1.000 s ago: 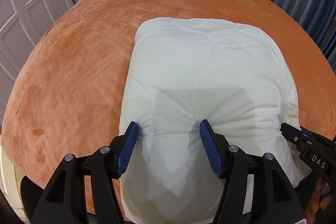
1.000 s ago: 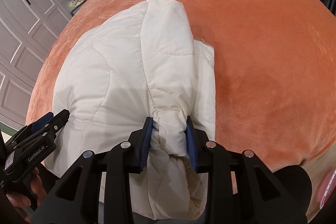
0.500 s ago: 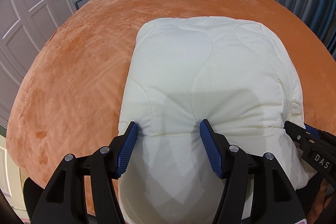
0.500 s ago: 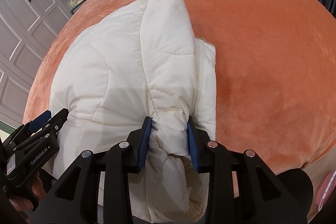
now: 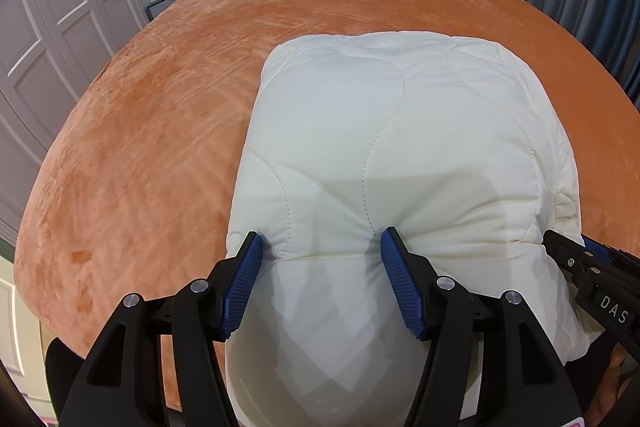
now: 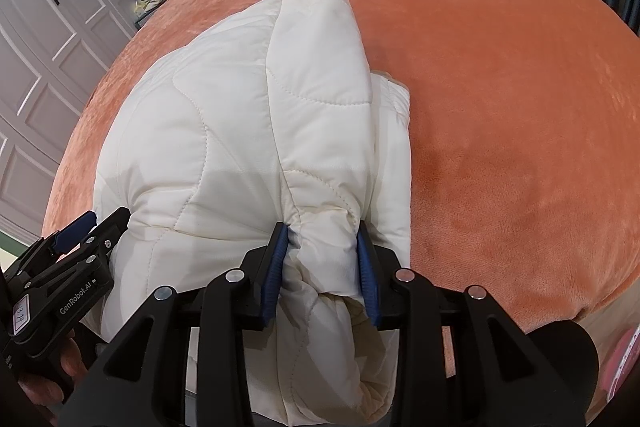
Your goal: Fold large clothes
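The jacket [image 5: 392, 147] is cream quilted cloth, smooth with a faint sheen and stitched seams. The bed [image 5: 152, 131] wears orange plush, matt and velvety. Each gripper, left [image 5: 320, 281] and right [image 6: 323, 269], is matt black plastic with ribbed blue pads [image 5: 241, 283] and shiny metal screws.

The white quilted jacket [image 5: 400, 147] has slid slightly nearer both grippers (its far fold edge too)
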The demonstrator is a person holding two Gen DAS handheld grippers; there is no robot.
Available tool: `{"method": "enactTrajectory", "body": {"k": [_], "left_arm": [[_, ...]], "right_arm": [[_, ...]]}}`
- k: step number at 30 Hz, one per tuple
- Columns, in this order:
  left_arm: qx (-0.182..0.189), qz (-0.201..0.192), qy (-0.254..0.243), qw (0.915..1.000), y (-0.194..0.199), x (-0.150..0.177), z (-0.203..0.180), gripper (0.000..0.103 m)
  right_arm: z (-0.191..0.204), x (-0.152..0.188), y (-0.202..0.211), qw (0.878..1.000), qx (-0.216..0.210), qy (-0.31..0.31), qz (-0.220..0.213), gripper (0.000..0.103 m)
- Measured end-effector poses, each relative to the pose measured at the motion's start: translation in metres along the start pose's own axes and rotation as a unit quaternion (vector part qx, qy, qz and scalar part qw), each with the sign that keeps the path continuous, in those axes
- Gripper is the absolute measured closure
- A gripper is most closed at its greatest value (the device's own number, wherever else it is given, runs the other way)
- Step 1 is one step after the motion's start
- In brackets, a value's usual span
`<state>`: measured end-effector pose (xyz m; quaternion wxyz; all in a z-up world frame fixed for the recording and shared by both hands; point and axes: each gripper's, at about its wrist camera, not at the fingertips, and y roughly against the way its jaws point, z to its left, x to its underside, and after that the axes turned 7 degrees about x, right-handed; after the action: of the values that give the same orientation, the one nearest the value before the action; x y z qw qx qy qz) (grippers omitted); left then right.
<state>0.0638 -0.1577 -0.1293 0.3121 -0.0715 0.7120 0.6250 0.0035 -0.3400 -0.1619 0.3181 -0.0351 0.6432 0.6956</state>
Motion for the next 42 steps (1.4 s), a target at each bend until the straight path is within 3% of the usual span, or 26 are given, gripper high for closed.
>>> {"method": "enactTrajectory", "body": {"k": [3,5,8,10,16,17,20,23,28,30,34,37,39,40,42], "left_arm": [[0.013,0.002,0.008,0.9999,0.004,-0.002,0.005,0.042],[0.046,0.012,0.027,0.9985,0.012,-0.008,0.018,0.041],[0.098,0.02,0.081,0.9917,0.021,-0.01,0.044,0.025],[0.136,0.02,0.131,0.9817,0.023,-0.008,0.068,0.025],[0.214,0.062,0.218,0.9501,0.0,0.002,0.098,0.024],[0.239,0.07,0.231,0.9403,-0.006,0.004,0.099,0.024],[0.252,0.074,0.231,0.9369,-0.015,0.004,0.094,0.015],[0.265,0.082,0.229,0.9329,-0.025,0.003,0.09,0.009],[0.315,0.104,0.277,0.902,-0.048,0.005,0.099,0.005],[0.315,0.099,0.273,0.9035,-0.05,0.003,0.098,0.005],[0.303,0.087,0.249,0.9158,-0.045,-0.003,0.091,0.006],[0.287,0.077,0.232,0.9264,-0.034,-0.01,0.084,0.016],[0.275,0.065,0.207,0.9367,-0.022,-0.016,0.078,0.026],[0.269,0.054,0.188,0.943,-0.012,-0.021,0.074,0.028],[0.263,0.032,0.156,0.9516,0.006,-0.03,0.068,0.035]], "right_arm": [[-0.003,-0.001,0.004,1.0,-0.01,-0.004,-0.001,0.069],[-0.011,-0.004,0.019,0.999,-0.028,-0.015,-0.013,0.064],[-0.032,-0.003,0.038,0.997,-0.053,-0.046,-0.038,0.04],[-0.045,-0.002,0.043,0.996,-0.057,-0.062,-0.042,0.031],[-0.069,0.0,0.021,0.986,-0.12,-0.115,0.001,0.021],[-0.069,0.0,0.016,0.985,-0.127,-0.12,0.009,0.02],[-0.064,0.006,-0.008,0.978,-0.151,-0.134,0.055,0.015],[-0.067,0.011,-0.021,0.969,-0.175,-0.161,0.065,0.011],[-0.069,0.013,-0.028,0.965,-0.192,-0.169,0.065,0.007],[-0.069,0.013,-0.029,0.963,-0.195,-0.173,0.065,0.006],[-0.063,0.006,-0.036,0.96,-0.212,-0.169,0.068,0.01],[-0.051,-0.001,-0.035,0.961,-0.209,-0.164,0.071,0.027],[-0.045,-0.007,-0.019,0.97,-0.193,-0.141,0.048,0.057],[-0.042,-0.009,-0.011,0.973,-0.186,-0.131,0.039,0.065],[-0.035,-0.017,0.013,0.979,-0.171,-0.105,0.012,0.069]]}}
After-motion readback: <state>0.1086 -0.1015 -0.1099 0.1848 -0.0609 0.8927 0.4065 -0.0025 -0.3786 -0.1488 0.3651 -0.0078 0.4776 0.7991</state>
